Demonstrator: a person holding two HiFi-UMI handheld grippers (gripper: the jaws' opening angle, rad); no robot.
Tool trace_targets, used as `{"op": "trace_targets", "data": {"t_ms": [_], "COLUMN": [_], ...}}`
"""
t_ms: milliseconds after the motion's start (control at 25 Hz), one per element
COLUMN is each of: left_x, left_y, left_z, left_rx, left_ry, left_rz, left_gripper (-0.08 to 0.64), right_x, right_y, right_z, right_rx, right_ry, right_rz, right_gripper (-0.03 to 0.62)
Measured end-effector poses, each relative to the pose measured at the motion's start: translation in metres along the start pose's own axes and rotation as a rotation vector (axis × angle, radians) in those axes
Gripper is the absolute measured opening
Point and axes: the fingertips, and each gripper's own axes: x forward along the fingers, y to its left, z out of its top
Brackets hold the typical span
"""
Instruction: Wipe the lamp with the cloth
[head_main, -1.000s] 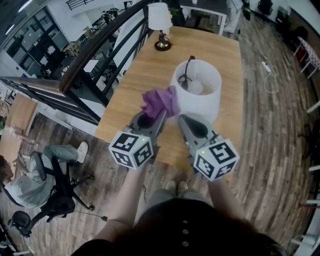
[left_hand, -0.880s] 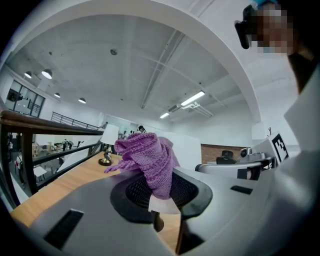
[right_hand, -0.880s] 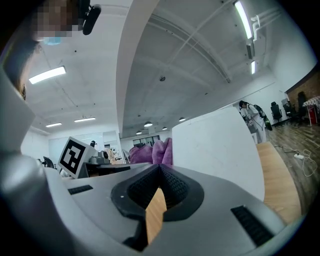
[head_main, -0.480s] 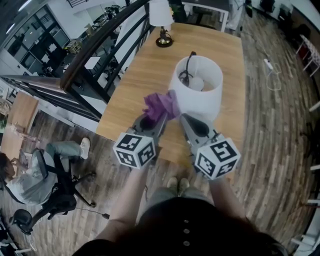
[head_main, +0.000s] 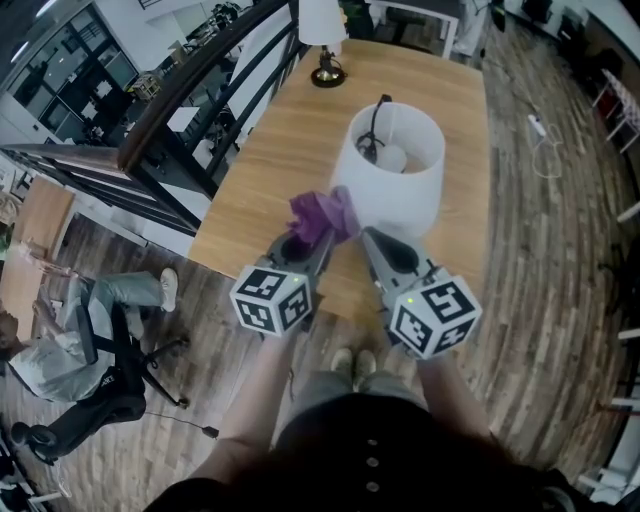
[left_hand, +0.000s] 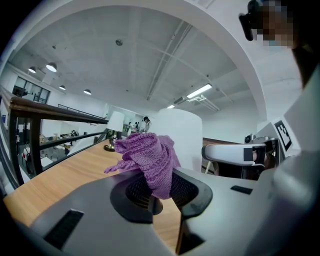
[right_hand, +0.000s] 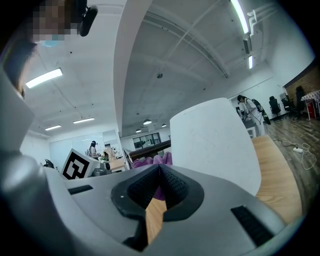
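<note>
A lamp with a white drum shade (head_main: 392, 178) stands on the wooden table (head_main: 270, 170); its bulb and black stem show through the open top. My left gripper (head_main: 303, 240) is shut on a crumpled purple cloth (head_main: 322, 213), which presses against the shade's near-left side. In the left gripper view the cloth (left_hand: 148, 156) bunches up out of the left gripper (left_hand: 159, 187), with the shade (left_hand: 182, 134) just behind it. My right gripper (head_main: 378, 243) is shut and holds nothing, just beside the cloth and in front of the shade. The right gripper view shows the right gripper (right_hand: 159, 172), the shade (right_hand: 215, 137) and a bit of cloth (right_hand: 159, 160).
A second small lamp (head_main: 322, 40) stands at the table's far end. A black railing (head_main: 190, 110) runs along the table's left side above a lower floor, where a person sits by an office chair (head_main: 60, 360). A white cable (head_main: 540, 150) lies on the floor at right.
The cloth in my left gripper has slid slightly down the shade's side towards me. The right gripper has barely moved.
</note>
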Motion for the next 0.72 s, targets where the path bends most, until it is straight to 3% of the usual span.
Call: {"op": "trace_targets", "data": {"t_ms": [400,720], "left_x": [-0.009,-0.024], "left_y": [-0.008,-0.03], "left_z": [-0.008,0.028], "left_rx": [-0.024,-0.025], "left_ry": [-0.002,-0.085], "left_rz": [-0.006,-0.059], "left_gripper": [0.078,0.078], "right_x": [-0.008,-0.016], "right_y": [-0.001,0.001], "right_z": [-0.003,0.002], "right_rx": [-0.004,0.014], "right_ry": [-0.006,-0.018], "right_rz": [0.003,0.009], "right_gripper": [0.012,0.012]}}
